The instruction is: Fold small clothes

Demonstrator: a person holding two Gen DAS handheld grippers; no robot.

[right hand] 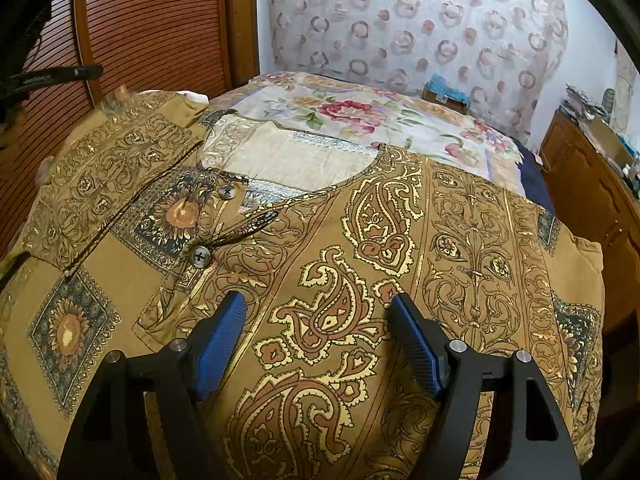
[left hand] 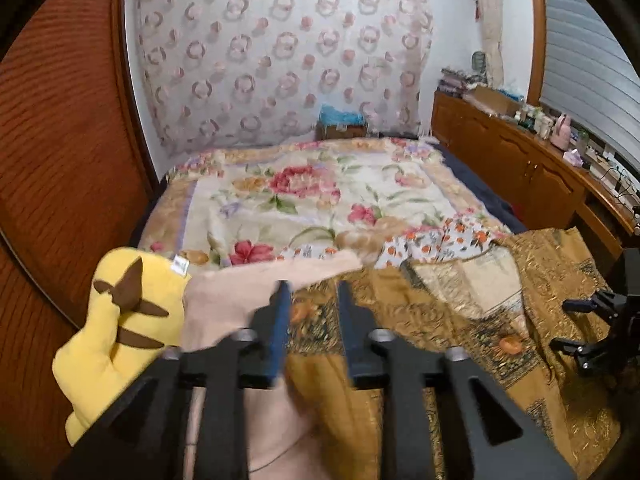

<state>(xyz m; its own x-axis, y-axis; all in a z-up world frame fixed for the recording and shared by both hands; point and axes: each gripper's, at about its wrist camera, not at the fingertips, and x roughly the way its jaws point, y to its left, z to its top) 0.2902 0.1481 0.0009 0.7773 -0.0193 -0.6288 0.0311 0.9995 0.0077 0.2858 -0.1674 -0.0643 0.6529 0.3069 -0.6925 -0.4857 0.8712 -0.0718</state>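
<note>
A mustard-gold paisley shirt with grey buttons lies spread on the bed, collar away from me, one sleeve folded over at the left. My right gripper is open, its blue pads just above the shirt's front and holding nothing. The same shirt shows in the left wrist view. My left gripper is open with a narrow gap, over the shirt's left edge beside a beige garment. The right gripper shows at that view's right edge.
A yellow plush lies at the bed's left edge. A flowered blanket covers the bed beyond, with an orange-flowered cloth on it. A wooden wardrobe stands left, a cluttered wooden dresser right.
</note>
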